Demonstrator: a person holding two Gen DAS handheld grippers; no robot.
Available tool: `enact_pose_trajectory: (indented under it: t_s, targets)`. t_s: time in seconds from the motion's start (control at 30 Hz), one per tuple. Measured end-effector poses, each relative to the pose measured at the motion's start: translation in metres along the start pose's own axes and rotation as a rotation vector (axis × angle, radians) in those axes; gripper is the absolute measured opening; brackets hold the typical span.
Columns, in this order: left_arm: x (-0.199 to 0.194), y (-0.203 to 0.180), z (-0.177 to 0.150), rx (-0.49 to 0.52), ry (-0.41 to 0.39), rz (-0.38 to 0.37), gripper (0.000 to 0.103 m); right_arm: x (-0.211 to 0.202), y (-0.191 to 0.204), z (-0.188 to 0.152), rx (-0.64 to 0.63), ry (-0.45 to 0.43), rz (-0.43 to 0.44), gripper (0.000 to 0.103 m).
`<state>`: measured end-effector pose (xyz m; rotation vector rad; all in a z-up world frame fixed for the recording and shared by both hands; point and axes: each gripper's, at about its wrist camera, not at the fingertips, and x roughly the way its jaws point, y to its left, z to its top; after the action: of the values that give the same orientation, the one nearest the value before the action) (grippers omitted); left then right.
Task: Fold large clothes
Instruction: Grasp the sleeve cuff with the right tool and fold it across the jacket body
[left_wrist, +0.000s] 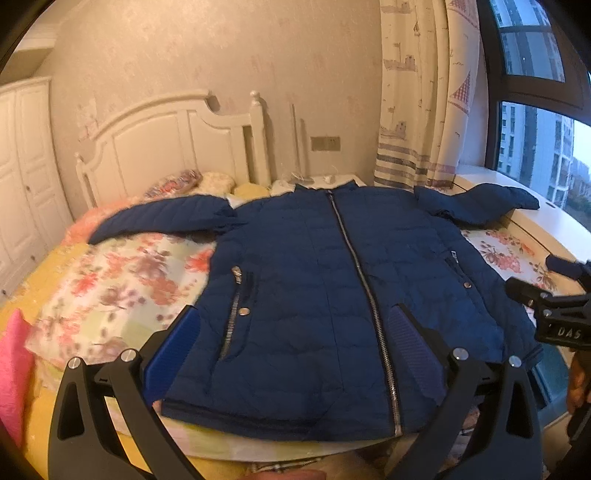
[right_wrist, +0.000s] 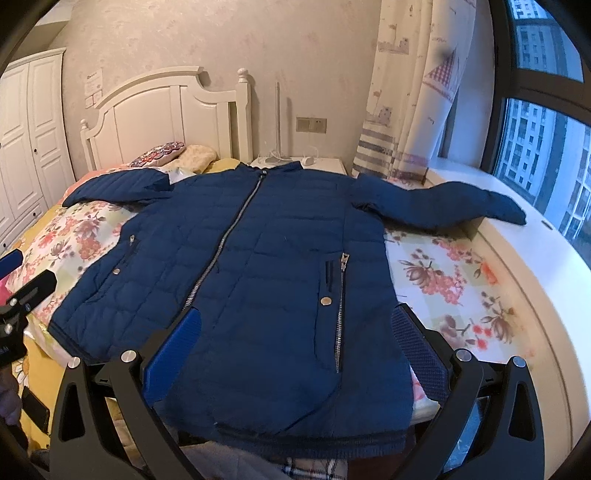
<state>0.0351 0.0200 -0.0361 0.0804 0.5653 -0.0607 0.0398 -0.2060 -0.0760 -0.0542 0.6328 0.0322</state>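
Note:
A dark blue quilted jacket (left_wrist: 325, 295) (right_wrist: 258, 277) lies flat and front-up on the bed, zipped, with both sleeves spread out sideways. Its right sleeve end (right_wrist: 491, 206) rests on the white window ledge. My left gripper (left_wrist: 295, 325) hovers open above the lower left half of the jacket, its blue pads wide apart and holding nothing. My right gripper (right_wrist: 295, 325) hovers open over the lower right half, near the pocket zipper (right_wrist: 340, 310). Each gripper shows at the edge of the other's view, the right gripper (left_wrist: 554, 310) and the left gripper (right_wrist: 18, 306).
The bed carries a floral quilt (left_wrist: 122, 280) over a yellow sheet, with pillows (right_wrist: 173, 155) by the white headboard. A pink cloth (left_wrist: 13, 369) lies at the left. A nightstand (right_wrist: 299, 162), curtain and window ledge (right_wrist: 546, 258) stand on the right; a wardrobe (right_wrist: 26, 136) stands on the left.

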Motion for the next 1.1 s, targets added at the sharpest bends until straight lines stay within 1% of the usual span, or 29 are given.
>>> enact_pose_trajectory:
  t_s: [0.03,0.07,0.13,0.2,0.23,0.33,0.37,0.47,0.6,0.67,0.7,0.77,0.83,0.87,0.9,0.93,0.97,1.0,1.03,1.07,1.1]
  targets:
    - [0.015,0.003,0.002,0.002,0.025,-0.025,0.101,0.008,-0.005,0.0,0.003,0.007,0.001,0.099]
    - [0.031,0.005,0.006,0.009,0.055,-0.033,0.101,0.022,-0.013,0.0,0.015,0.024,-0.004,0.099]
    - [0.077,0.013,0.017,0.028,0.137,-0.002,0.101,0.045,-0.03,0.004,0.049,0.072,-0.031,0.099]
    - [0.118,0.019,0.03,0.037,0.176,0.039,0.101,0.069,-0.054,0.011,0.1,0.105,-0.07,0.099]
    - [0.146,0.026,0.041,0.049,0.2,0.066,0.101,0.082,-0.069,0.016,0.134,0.121,-0.102,0.099]
    - [0.203,0.037,0.065,0.067,0.223,0.11,0.101,0.12,-0.126,0.034,0.262,0.149,-0.182,0.099]
    - [0.226,0.043,0.074,0.071,0.235,0.124,0.101,0.134,-0.148,0.043,0.308,0.153,-0.221,0.099]
    - [0.28,0.059,0.091,0.06,0.276,0.149,0.101,0.168,-0.2,0.067,0.395,0.152,-0.259,0.099]
    - [0.328,0.074,0.096,0.041,0.337,0.149,0.101,0.2,-0.246,0.094,0.478,0.124,-0.283,0.099]
    - [0.35,0.08,0.088,0.039,0.375,0.154,0.101,0.221,-0.268,0.107,0.504,0.13,-0.314,0.099]
    - [0.359,0.082,0.082,0.036,0.394,0.143,0.101,0.229,-0.275,0.11,0.521,0.135,-0.324,0.099]
    - [0.363,0.098,0.081,-0.046,0.41,0.065,0.101,0.25,-0.295,0.116,0.57,0.149,-0.345,0.099]
    - [0.365,0.105,0.079,-0.072,0.416,0.024,0.101,0.265,-0.307,0.118,0.592,0.168,-0.367,0.099]
    - [0.365,0.104,0.078,-0.069,0.414,0.02,0.101,0.274,-0.312,0.12,0.597,0.174,-0.384,0.092]
    - [0.365,0.104,0.077,-0.065,0.412,0.019,0.101,0.28,-0.313,0.12,0.596,0.174,-0.388,0.081]
    - [0.367,0.104,0.078,-0.066,0.412,0.018,0.101,0.286,-0.315,0.122,0.591,0.177,-0.387,0.075]
    - [0.367,0.104,0.077,-0.067,0.411,0.019,0.101,0.291,-0.316,0.124,0.587,0.179,-0.392,0.065]
    - [0.366,0.103,0.077,-0.066,0.411,0.019,0.101,0.291,-0.315,0.125,0.588,0.172,-0.409,0.05]
    - [0.365,0.101,0.077,-0.067,0.411,0.019,0.101,0.289,-0.314,0.128,0.594,0.144,-0.434,0.041]
    - [0.366,0.101,0.077,-0.068,0.412,0.018,0.101,0.283,-0.311,0.133,0.601,0.092,-0.461,0.027]
    - [0.366,0.101,0.077,-0.069,0.412,0.018,0.101,0.277,-0.303,0.137,0.591,0.057,-0.478,0.021]
